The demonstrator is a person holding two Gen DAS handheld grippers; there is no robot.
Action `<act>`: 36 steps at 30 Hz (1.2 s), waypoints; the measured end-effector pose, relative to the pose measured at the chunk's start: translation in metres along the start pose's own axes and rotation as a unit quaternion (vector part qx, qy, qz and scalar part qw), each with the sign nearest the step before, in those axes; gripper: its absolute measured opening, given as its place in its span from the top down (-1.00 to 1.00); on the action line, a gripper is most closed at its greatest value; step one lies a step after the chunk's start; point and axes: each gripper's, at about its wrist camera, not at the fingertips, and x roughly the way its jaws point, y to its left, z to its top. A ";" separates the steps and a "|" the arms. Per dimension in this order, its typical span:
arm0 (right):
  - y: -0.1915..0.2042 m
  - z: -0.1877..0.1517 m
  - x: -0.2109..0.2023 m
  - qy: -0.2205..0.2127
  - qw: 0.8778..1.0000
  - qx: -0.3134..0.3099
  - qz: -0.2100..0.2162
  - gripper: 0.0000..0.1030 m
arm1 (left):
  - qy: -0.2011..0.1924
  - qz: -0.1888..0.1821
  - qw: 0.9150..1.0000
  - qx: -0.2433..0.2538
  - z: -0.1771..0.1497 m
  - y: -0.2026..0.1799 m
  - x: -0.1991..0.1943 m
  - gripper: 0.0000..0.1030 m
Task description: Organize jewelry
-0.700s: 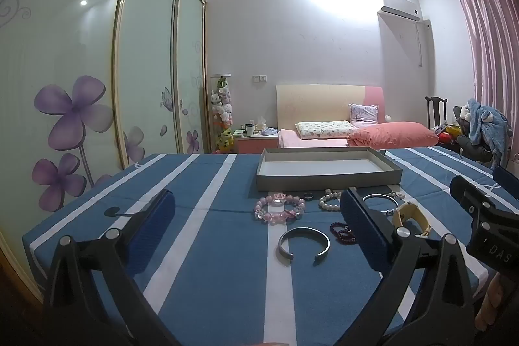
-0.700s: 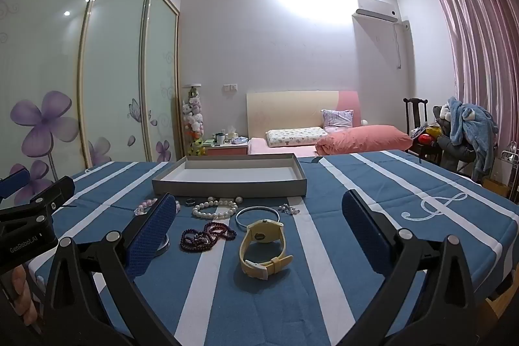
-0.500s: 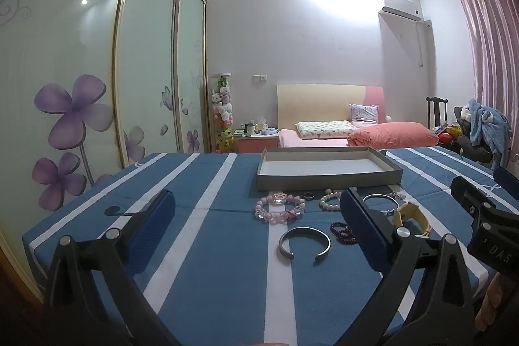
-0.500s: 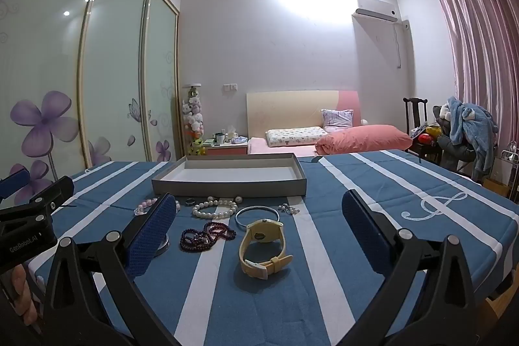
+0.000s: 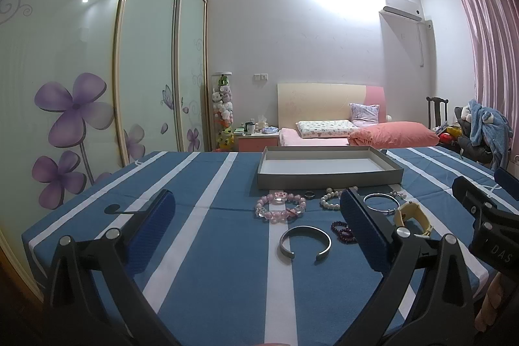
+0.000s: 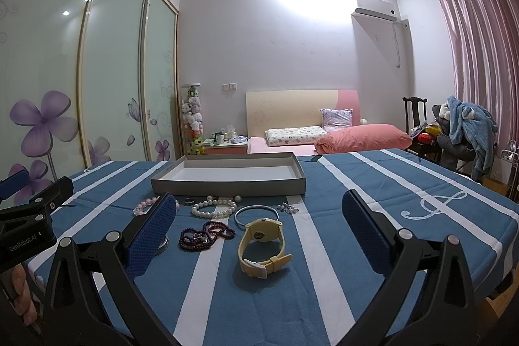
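A shallow grey tray [image 5: 327,179] [image 6: 227,185] stands empty on the blue striped tablecloth. In front of it lie a pink bead bracelet [image 5: 280,206], a silver cuff [image 5: 305,244], a dark red bead strand [image 6: 204,235], a pearl bracelet [image 6: 214,207], a thin silver bangle [image 6: 258,214], a small dark ring [image 6: 189,200] and a yellow watch [image 6: 262,244]. My left gripper [image 5: 256,226] is open and empty, held short of the cuff. My right gripper [image 6: 259,231] is open and empty, with the watch between its fingers' lines.
A small silver trinket [image 6: 288,208] lies right of the bangle. The table's right edge [image 6: 506,252] drops off near a chair with clothes [image 6: 467,132]. A bed [image 6: 324,135] and wardrobe doors [image 6: 113,80] stand behind the table.
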 end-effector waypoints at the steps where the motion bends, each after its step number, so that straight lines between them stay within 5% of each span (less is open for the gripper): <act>1: 0.000 0.000 0.000 0.000 1.000 0.000 0.000 -0.97 | 0.000 0.000 1.000 0.000 0.000 0.000 0.000 -0.92; 36: 0.001 0.000 0.001 0.003 1.000 0.000 0.001 -0.97 | 0.003 0.000 1.000 -0.001 -0.006 -0.001 0.001 -0.92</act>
